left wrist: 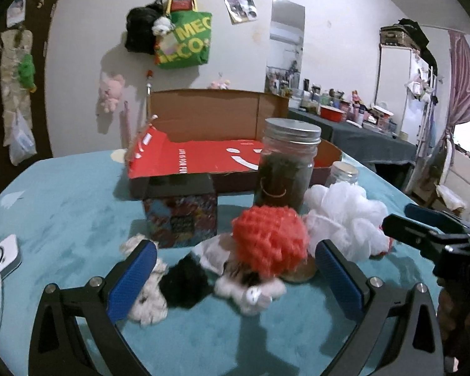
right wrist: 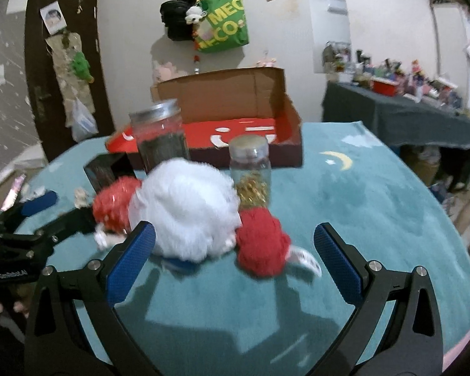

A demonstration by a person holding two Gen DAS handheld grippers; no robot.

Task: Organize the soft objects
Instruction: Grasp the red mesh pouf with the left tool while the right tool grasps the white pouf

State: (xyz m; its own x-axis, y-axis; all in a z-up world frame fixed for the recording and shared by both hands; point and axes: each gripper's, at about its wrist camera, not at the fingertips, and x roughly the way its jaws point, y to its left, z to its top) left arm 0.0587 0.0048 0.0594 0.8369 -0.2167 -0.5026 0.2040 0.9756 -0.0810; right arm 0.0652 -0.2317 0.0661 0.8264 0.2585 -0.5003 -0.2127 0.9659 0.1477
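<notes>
Fluffy mesh white pouf (right wrist: 185,206), glass jar (left wrist: 285,169), matt cardboard box (left wrist: 203,116)

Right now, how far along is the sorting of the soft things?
Nothing looks done: the open cardboard box appears empty. Nothing is in hand; the left gripper and right gripper are open. The orange puff, white pouf and red puff remain on the table.

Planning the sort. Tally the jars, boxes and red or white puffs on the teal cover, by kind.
Glass jars: 2, large jar, small jar
Boxes: 2, open cardboard box, small black box
Red puffs: 2, orange-red puff, red puff
White mesh puff: 1
Total: 7
</notes>
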